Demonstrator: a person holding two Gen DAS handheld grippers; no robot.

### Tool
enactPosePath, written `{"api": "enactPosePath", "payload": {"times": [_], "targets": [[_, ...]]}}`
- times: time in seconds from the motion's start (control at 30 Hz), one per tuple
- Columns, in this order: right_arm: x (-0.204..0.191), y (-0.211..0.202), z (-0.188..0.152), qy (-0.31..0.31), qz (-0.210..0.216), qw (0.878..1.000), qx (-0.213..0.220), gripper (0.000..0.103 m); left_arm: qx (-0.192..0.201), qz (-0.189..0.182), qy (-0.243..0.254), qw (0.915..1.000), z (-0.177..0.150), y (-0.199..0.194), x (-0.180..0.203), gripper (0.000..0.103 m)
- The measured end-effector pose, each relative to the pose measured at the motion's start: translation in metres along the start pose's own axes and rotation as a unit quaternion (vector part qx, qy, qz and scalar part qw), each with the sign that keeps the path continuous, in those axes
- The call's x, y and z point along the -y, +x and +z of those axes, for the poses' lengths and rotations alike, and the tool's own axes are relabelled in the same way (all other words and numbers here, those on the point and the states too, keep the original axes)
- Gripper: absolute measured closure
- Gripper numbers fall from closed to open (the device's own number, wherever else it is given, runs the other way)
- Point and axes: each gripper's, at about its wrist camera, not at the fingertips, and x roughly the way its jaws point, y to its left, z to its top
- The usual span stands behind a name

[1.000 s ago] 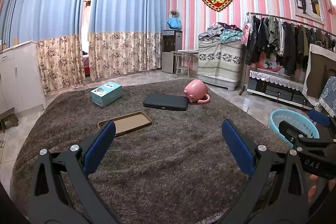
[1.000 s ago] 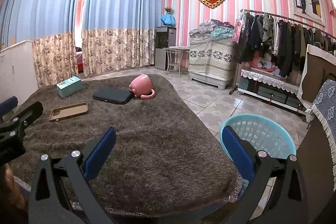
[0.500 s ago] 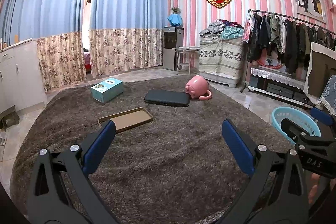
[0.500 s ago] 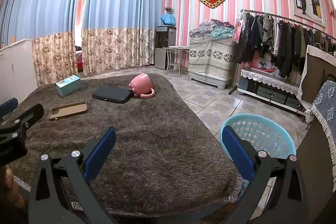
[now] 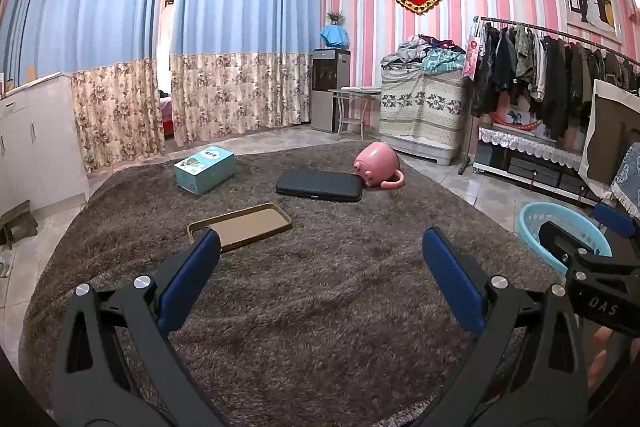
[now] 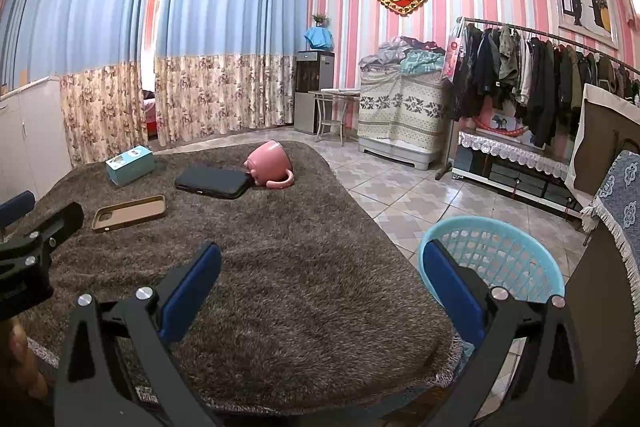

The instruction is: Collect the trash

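Both the left gripper point(image 5: 320, 259) and right gripper point(image 6: 320, 261) are hovering with jaws spread wide, gripping nothing. Lying on the brown rug point(image 5: 320, 307): 1 teal box point(image 5: 205, 169), 1 phone case point(image 5: 240, 227), 1 black pouch point(image 5: 319, 185), 1 pink mug point(image 5: 378, 167) tipped over. 1 blue basket point(image 6: 494, 259) is sitting beside the rug.

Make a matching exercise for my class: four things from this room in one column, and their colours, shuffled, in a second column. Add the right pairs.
Things:
1. mug lying on its side
2. flat case
3. small box
4. basket beside the carpet

Colours:
A. black
B. light blue
C. pink
D. teal and white

Pairs: 1-C, 2-A, 3-D, 4-B
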Motion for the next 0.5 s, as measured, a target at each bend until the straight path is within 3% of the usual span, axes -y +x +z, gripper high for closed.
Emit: {"api": "enactPosePath", "payload": {"times": [0.5], "targets": [[-0.0022, 0.0017, 0.0029, 0.0, 0.002, 1.0, 0.0, 0.004, 0.003, 0.002, -0.001, 1.0, -0.0015, 0.0009, 0.0003, 0.005]]}}
